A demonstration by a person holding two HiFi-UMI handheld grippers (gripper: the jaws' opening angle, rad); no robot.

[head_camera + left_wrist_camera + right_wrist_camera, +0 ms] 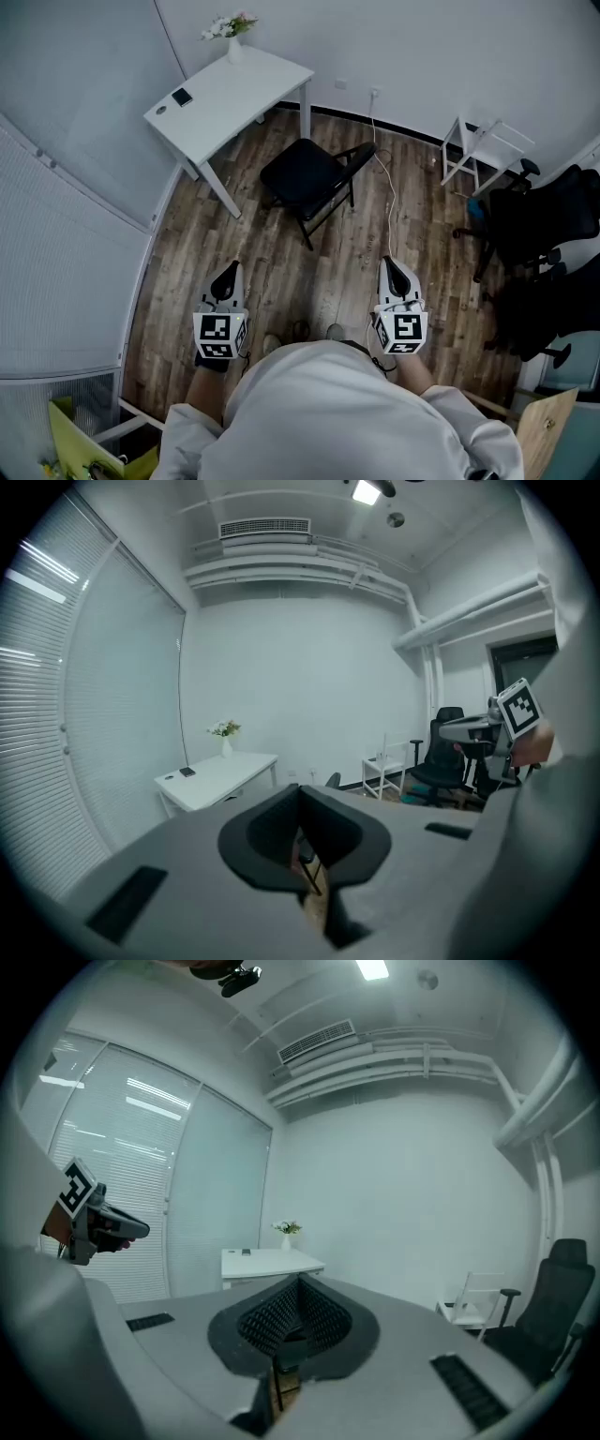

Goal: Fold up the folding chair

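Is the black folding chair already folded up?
No, the folding chair stands open with its seat down, near the white table.

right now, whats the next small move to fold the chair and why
Probably step toward the folding chair and open the jaws on the way. It stands unfolded beside the white desk, well ahead of the left gripper and right gripper, both shut and empty.
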